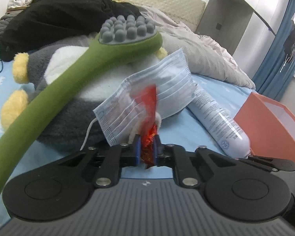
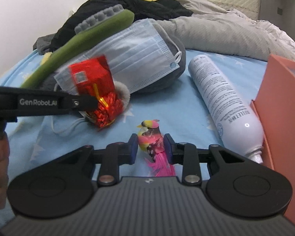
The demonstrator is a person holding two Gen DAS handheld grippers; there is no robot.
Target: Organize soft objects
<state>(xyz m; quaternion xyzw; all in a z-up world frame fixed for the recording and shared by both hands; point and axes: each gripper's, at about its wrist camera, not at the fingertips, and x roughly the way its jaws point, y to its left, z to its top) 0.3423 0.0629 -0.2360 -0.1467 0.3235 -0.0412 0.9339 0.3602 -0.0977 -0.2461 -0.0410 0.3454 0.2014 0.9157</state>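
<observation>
Bedding (image 2: 167, 118) in pale blue carries everything. Penguin plush (image 1: 68, 106) lies at ten o'clock, propping the green massager (image 1: 68, 72) and face mask (image 1: 147, 90), so they slant rather than lie flat. Orange box (image 2: 281, 106) waits at three o'clock, probably the bin, with a white bottle (image 2: 222, 98) beside it. Left gripper (image 1: 147, 149) is clamped on the red wrapper (image 1: 147, 143), lifted clear for carrying. Right gripper (image 2: 151, 147) straddles the toy bird (image 2: 150, 139) at six o'clock, jaws apart.

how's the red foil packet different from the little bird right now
The red foil packet is crinkled and shiny, clamped in the left tongs and lifted. The bird is feathered pink and yellow, lying on the blue sheet between the right tongs, which are open. Both are small.
</observation>
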